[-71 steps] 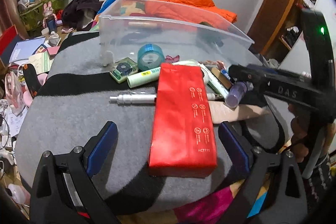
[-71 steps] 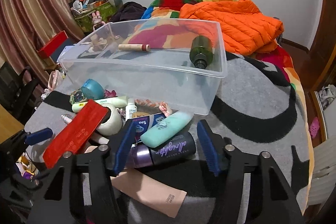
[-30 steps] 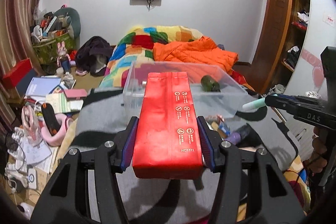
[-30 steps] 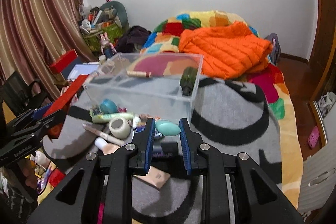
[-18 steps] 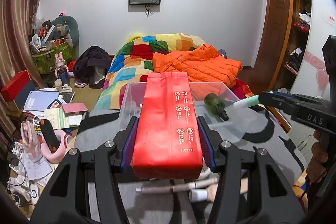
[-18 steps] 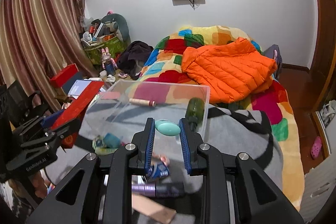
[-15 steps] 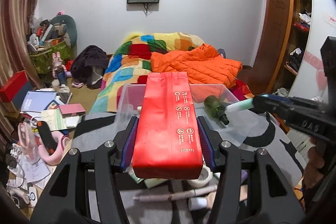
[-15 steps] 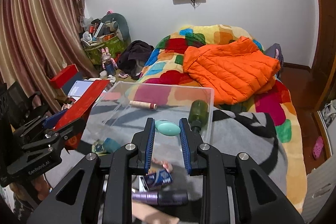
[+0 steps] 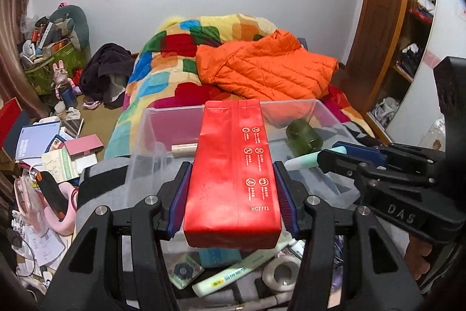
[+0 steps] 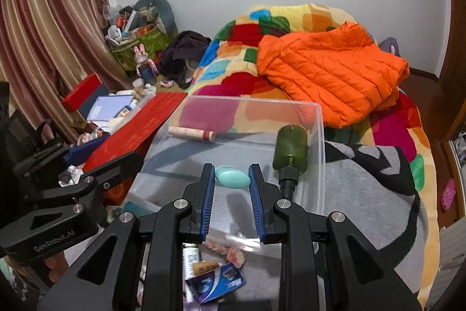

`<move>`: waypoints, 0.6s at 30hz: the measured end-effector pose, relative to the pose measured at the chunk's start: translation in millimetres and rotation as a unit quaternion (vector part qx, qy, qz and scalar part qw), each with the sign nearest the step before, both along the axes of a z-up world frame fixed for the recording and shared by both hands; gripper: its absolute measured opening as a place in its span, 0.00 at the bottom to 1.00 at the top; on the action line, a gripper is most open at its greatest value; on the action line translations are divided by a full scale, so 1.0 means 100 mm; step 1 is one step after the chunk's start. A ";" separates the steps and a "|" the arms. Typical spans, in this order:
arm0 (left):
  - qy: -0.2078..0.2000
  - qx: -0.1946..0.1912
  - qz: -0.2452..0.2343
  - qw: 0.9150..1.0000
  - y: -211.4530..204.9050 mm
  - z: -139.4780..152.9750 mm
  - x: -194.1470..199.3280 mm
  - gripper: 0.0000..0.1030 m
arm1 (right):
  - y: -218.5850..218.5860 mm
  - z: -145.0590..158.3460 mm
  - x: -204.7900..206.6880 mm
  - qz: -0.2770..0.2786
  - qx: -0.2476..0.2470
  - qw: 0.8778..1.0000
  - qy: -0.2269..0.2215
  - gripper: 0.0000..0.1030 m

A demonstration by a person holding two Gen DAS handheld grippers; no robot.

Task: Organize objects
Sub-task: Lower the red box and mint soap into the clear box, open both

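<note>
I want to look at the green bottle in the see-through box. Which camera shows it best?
The right wrist view: the green bottle lies whole in the clear box, cap toward the camera. In the left wrist view the bottle appears farther off, its cap end hidden.

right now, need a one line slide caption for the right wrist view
Right gripper carries a mint green tube over the clear plastic bin holding a dark green bottle.
</note>
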State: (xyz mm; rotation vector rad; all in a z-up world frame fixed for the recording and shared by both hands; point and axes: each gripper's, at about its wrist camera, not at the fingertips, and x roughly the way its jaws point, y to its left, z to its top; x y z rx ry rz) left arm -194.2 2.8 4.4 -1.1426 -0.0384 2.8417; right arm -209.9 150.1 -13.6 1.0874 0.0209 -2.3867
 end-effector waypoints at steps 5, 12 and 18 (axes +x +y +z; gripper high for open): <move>-0.009 -0.002 -0.008 1.000 0.05 -0.02 -0.08 0.53 | -0.01 -0.08 -0.05 0.001 0.014 1.000 -0.007 0.21; -0.012 -0.003 -0.021 1.000 0.11 -0.01 0.00 0.58 | 0.03 -0.08 -0.03 0.003 0.021 1.000 -0.011 0.24; 0.010 -0.013 -0.021 1.000 0.13 0.12 0.19 0.71 | 0.11 0.05 0.13 0.001 0.028 0.999 0.017 0.35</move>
